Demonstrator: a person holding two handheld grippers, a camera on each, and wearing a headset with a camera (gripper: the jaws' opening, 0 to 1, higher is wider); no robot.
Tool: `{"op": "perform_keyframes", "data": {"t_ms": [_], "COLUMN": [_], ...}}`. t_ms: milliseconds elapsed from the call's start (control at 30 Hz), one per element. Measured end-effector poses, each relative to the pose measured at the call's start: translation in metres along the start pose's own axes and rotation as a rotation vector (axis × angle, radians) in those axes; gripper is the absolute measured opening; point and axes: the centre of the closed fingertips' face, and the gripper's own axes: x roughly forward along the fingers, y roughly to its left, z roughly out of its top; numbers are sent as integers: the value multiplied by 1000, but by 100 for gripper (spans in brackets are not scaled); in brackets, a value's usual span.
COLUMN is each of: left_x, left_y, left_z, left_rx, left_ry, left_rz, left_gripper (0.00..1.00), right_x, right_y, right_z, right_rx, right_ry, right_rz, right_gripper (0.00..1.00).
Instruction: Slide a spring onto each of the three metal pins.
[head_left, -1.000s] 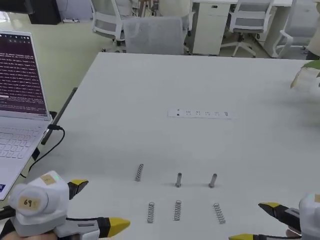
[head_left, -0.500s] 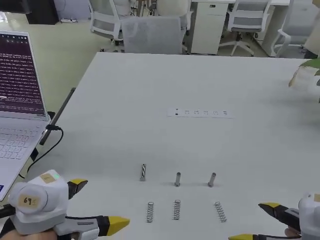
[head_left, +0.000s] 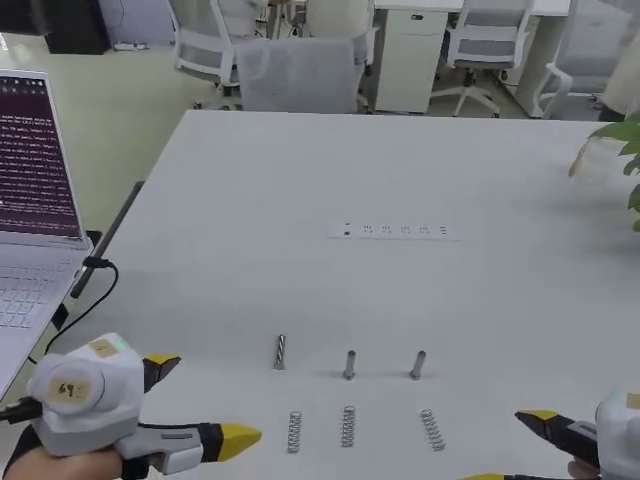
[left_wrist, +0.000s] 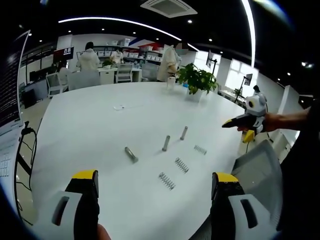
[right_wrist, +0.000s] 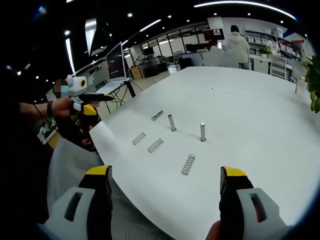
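Note:
Two metal pins (head_left: 349, 365) (head_left: 418, 365) stand upright on the white table (head_left: 300, 180). A third pin (head_left: 280, 352) at the left seems to lie on its side, as the left gripper view (left_wrist: 131, 154) suggests. Three springs (head_left: 294, 431) (head_left: 348, 426) (head_left: 432, 429) lie flat in a row in front of the pins. My left gripper (head_left: 200, 398) hovers open at the near left, short of the springs. My right gripper (head_left: 508, 447) is open at the near right. Neither holds anything. The springs (right_wrist: 155, 145) lie ahead of the right gripper (right_wrist: 166, 171).
An open laptop (head_left: 30, 190) with a cable (head_left: 95, 270) stands at the left table edge. A white power strip (head_left: 395, 231) lies mid-table. A plant (head_left: 620, 140) sits at the far right. Office chairs (head_left: 300, 70) stand beyond the far edge.
The leftmost pin has turned slightly, from tilted to pointing straight away. The head camera has shifted a little. Both grippers stay open in place.

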Motion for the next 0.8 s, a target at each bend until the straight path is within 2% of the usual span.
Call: {"op": "perform_keyframes", "data": {"t_ms": [333, 800], "left_x": [17, 47], "left_y": [7, 28], "left_z": [9, 16], "left_rx": [8, 10], "left_ry": [2, 17], "left_rz": [-10, -14], "left_gripper": [90, 88], "right_x": [0, -5], "right_y": [-1, -5], "right_z": [-1, -8], "right_rx": [5, 22], "right_ry": [4, 16], "right_rz": [-3, -17], "right_gripper": [89, 89]}}
